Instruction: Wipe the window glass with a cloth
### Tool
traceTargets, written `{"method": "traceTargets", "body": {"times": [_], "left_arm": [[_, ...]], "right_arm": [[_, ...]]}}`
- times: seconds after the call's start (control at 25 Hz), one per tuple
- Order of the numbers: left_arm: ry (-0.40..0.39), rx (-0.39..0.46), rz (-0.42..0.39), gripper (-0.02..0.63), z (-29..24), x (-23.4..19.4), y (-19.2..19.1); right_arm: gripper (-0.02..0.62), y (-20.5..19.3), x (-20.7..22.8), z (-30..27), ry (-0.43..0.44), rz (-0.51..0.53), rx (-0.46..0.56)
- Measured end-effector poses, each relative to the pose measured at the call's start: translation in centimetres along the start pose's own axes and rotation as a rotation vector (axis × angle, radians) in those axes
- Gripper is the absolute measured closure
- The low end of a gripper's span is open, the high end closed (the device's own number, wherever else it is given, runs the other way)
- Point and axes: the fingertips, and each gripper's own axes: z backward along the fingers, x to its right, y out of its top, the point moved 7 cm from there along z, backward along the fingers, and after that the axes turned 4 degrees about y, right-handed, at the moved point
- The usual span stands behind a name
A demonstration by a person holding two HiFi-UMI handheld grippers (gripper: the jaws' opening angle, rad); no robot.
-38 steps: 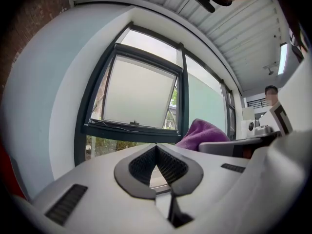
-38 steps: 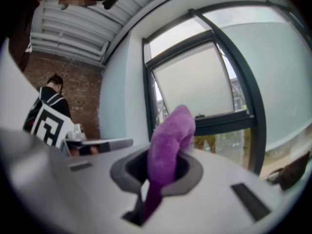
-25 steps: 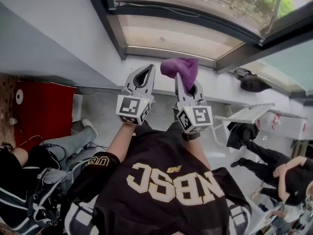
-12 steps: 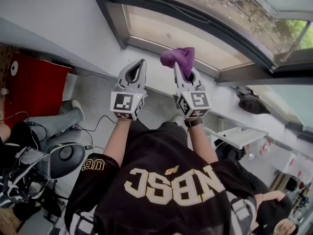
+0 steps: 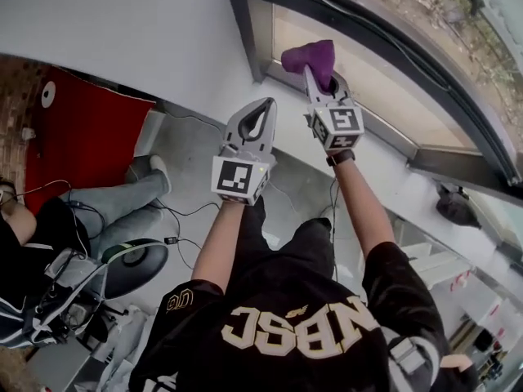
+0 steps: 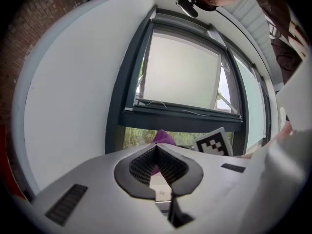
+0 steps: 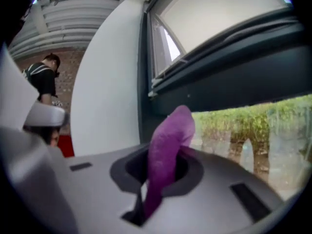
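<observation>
My right gripper [image 5: 321,82] is shut on a purple cloth [image 5: 310,57], whose bunched end sticks out past the jaws. In the head view it is raised to the lower window glass [image 5: 372,88], near the dark frame's left upright [image 5: 245,23]. In the right gripper view the cloth [image 7: 168,147] stands up from my right gripper [image 7: 163,165], close before the lower glass [image 7: 253,130]; whether it touches I cannot tell. My left gripper [image 5: 255,121] is shut on nothing, lower and to the left. From my left gripper [image 6: 157,152] the cloth [image 6: 163,137] shows ahead.
A tilted upper pane [image 6: 183,74] hangs above the dark crossbar [image 6: 185,118]. Below lie a red mat [image 5: 82,145], floor cables [image 5: 184,219], a seated person's legs [image 5: 114,211] and a backpack [image 5: 57,300]. A black bag [image 5: 458,207] sits by the right wall. Another person [image 7: 44,79] stands behind.
My right gripper has carried the cloth forward and up to the lower pane by the frame's left corner. The left gripper stays back, still shut and without anything in it.
</observation>
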Motion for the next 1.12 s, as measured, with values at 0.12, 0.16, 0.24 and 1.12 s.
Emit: {"method": "traceTargets", "body": {"times": [0.12,0.16,0.24,1.12], "left_arm": [[0.005,-0.025,0.021,0.588,0.1,-3.2,-0.5],[0.001,-0.03,0.021,0.588,0.3,-4.1,-0.7],[-0.006,-0.046,0.004,0.588,0.7,-5.6,-1.1],[-0.292,-0.147,0.014,0.588,-7.8,14.4,-6.0]], "right_arm": [[0.552,0.1,0.2,-6.2,-0.01,0.015,0.009],[0.552,0.4,0.3,-8.1,-0.02,0.01,0.022],[0.552,0.9,0.3,-11.4,-0.029,0.014,0.047],[0.552,-4.5,22.9,18.4,-0.64,-0.144,0.153]]}}
